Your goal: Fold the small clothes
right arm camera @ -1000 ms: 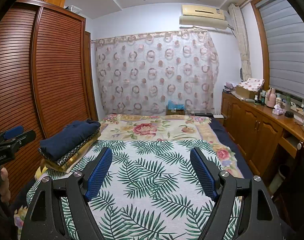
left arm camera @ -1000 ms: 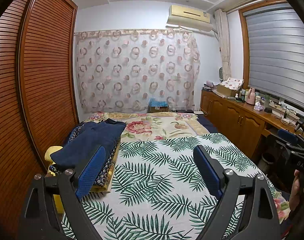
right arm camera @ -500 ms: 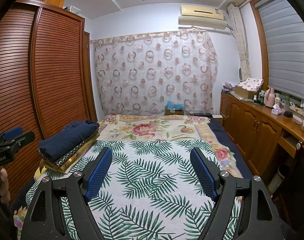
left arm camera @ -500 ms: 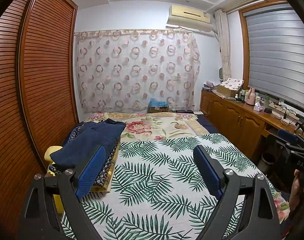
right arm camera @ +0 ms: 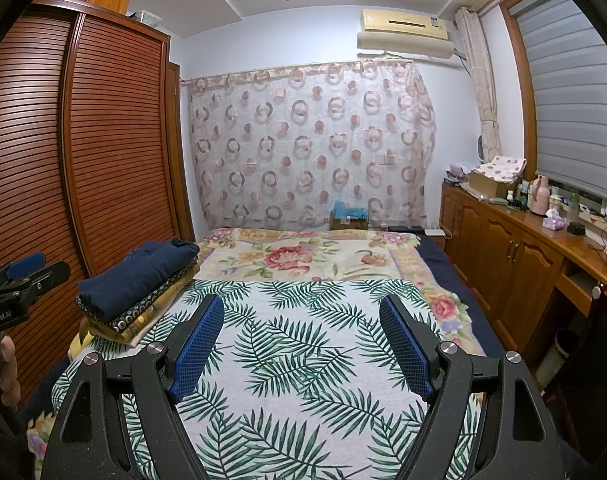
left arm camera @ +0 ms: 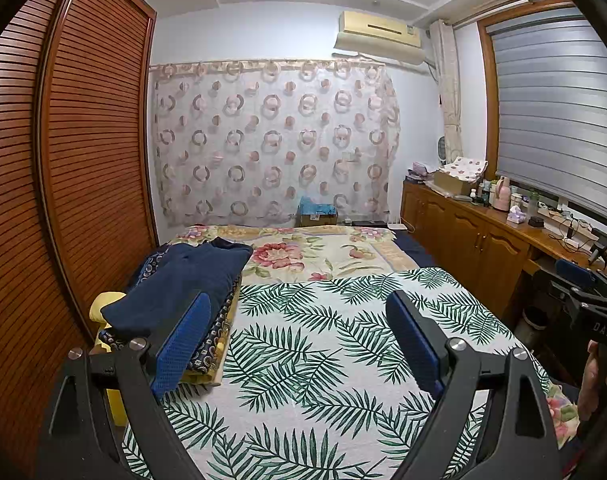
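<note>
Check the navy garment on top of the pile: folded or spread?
Folded. The navy garment lies as a compact rectangle atop the pile of clothes, its edges doubled over.

Bed spread with two covers, a stack of folded clothes at its left edge

The bed (right arm camera: pixel 443 260) wears a floral blanket (right arm camera: pixel 303 256) at the far end and a palm-leaf sheet (right arm camera: pixel 295 352) lying flat over the near part. The pile of folded clothes (right arm camera: pixel 139 284) sits by the wardrobe side, navy piece on top, patterned and yellow ones beneath.
</note>
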Motion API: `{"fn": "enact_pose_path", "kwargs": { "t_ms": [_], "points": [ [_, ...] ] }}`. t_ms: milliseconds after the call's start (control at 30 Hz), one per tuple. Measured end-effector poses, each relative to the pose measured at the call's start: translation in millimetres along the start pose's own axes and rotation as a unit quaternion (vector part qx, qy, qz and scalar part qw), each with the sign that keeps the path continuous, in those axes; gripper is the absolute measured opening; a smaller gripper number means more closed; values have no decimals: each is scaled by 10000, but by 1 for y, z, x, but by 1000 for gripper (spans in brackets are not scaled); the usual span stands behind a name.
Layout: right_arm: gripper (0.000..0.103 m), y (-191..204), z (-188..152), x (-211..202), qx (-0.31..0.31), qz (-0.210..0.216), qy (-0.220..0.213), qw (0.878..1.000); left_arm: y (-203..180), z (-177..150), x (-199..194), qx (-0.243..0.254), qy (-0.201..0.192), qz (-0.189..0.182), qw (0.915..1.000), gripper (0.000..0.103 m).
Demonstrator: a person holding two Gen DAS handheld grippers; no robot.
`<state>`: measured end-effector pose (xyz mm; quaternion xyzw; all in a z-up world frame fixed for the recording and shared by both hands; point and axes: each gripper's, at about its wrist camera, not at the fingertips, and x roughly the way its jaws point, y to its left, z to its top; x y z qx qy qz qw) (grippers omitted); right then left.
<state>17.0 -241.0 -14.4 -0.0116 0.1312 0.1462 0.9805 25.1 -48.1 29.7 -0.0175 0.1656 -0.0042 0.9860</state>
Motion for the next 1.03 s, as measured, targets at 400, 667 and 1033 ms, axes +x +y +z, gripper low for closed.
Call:
{"fn": "enact_pose_path", "kwargs": {
  "t_ms": [400, 667, 1033],
  "points": [
    [82, -2, 0, 0, -5, 12, -1, 10000, 0, 0, 0, 1, 1, 3, 10000, 90],
    [82, -5, -1, 0, -6, 21, -8, 10000, -1, 0, 0, 2, -4, 4, 10000, 90],
    [82, -9, -2, 1, -4, 45, 3, 10000, 1, -2, 1, 11, 1, 13, 10000, 90]
  ]
}}
